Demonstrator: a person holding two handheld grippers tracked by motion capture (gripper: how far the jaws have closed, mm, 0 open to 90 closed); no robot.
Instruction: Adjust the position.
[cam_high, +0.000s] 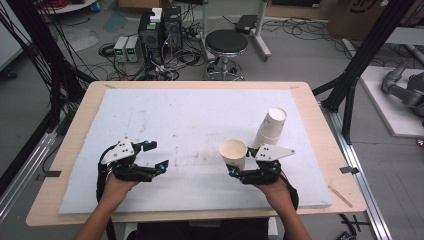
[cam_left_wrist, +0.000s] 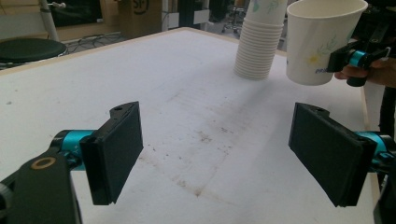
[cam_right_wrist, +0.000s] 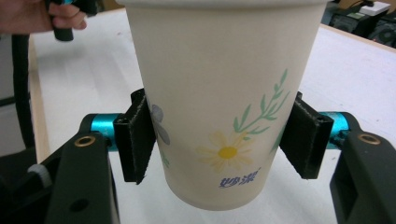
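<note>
The right tongs (cam_right_wrist: 223, 140) hold a paper cup (cam_right_wrist: 224, 93) by its sides, one black pad pressed on each side. The cup stands straight up, its open top facing up, and its bottom hangs just above the white mat (cam_high: 190, 130). It has a yellow daisy, green leaves and blue writing on it. In the high view the cup (cam_high: 233, 152) is near the front of the bench (cam_high: 80, 115), on the right side. Just behind it, a bit to the right, is a stack of paper cups (cam_high: 270, 127), leaning and turned bottom up. The left tongs (cam_high: 155, 155) are well apart from the cup, low over the left side of the mat. Their pads are wide apart with nothing between them. A round stool (cam_high: 226, 42) stands on the floor behind the bench.
</note>
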